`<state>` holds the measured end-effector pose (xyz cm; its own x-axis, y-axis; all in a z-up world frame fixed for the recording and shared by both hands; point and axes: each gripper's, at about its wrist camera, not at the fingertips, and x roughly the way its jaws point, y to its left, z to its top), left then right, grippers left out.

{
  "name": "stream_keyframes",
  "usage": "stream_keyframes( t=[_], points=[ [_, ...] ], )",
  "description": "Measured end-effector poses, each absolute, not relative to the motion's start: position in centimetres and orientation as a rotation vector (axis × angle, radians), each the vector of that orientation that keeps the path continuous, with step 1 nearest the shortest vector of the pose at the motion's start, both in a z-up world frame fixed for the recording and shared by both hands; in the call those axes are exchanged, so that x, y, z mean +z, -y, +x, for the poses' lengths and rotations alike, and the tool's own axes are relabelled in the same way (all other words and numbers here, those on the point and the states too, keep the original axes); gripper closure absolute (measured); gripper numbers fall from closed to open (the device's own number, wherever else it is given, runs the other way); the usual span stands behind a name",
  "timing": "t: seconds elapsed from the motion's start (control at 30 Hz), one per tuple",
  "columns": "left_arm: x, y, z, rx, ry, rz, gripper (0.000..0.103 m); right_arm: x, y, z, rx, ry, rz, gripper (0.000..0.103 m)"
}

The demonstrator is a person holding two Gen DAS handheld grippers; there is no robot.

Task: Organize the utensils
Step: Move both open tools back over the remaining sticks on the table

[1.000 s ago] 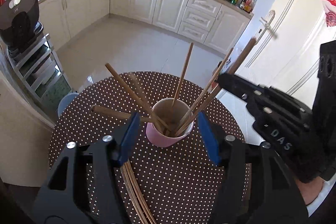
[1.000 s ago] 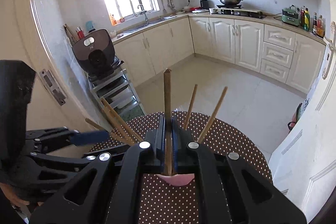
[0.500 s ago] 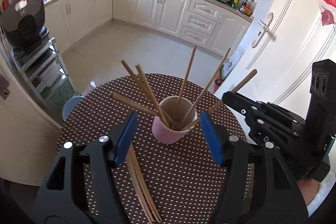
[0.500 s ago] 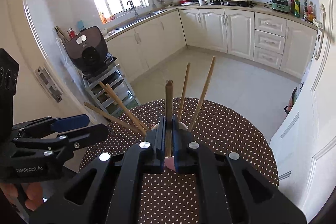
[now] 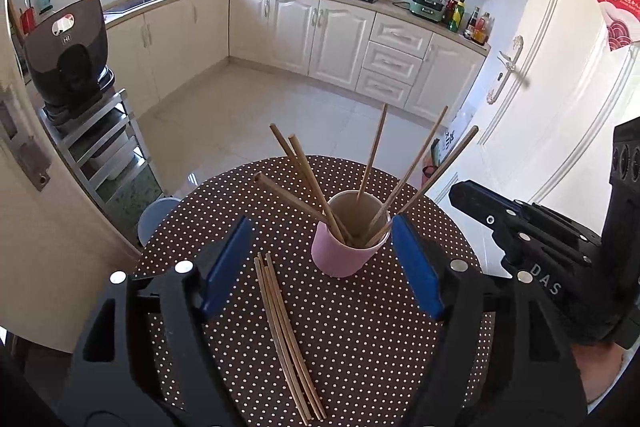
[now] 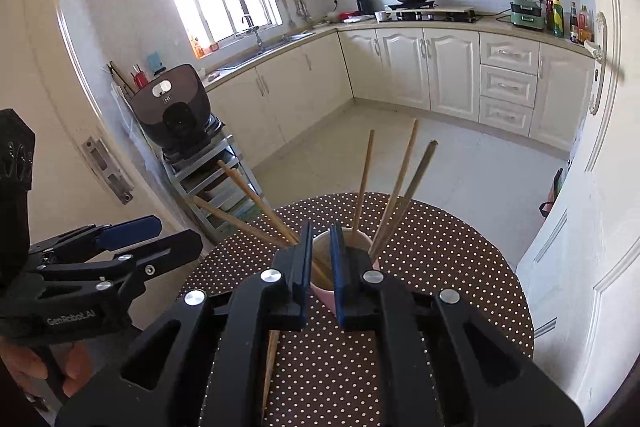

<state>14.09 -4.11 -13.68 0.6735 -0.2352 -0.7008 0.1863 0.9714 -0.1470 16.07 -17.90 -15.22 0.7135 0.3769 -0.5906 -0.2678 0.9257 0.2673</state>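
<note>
A pink cup stands on the round brown dotted table and holds several wooden chopsticks that fan out. Several more chopsticks lie flat on the table left of the cup. My left gripper is open and empty, its blue pads either side of the cup and nearer the camera. My right gripper has its jaws slightly apart and holds nothing; the cup sits just beyond it. It also shows at the right of the left wrist view.
The table edge drops to the tiled floor on the far side. A metal rack with a black appliance stands to the left. A white door is close on the right. A pale blue stool sits by the table's left edge.
My right gripper has let go of the chopstick it held; that chopstick now leans in the cup. The right jaws have parted a little. Both grippers have drawn back from the cup.
</note>
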Motion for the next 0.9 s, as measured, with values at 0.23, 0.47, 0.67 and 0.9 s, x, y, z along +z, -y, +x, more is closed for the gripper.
stream_keyframes(
  t=[0.23,0.47,0.67,0.9],
  points=[
    [-13.0,3.3,12.4,-0.229,-0.763,-0.059,0.027,-14.2,17.1,14.6,0.357,-0.657,0.16,0.082],
    [-12.9,1.5,10.9,-0.191,-0.757,-0.063,0.024,-14.1,15.4,13.2,0.373,-0.651,0.138,0.073],
    [-14.2,-0.3,10.0,-0.146,-0.791,-0.076,0.022,-15.2,13.6,12.5,0.399,-0.687,0.116,0.071],
    [-18.0,-2.9,9.8,-0.102,-0.893,-0.131,0.022,-18.7,11.3,12.4,0.431,-0.788,0.109,0.071]
  ],
)
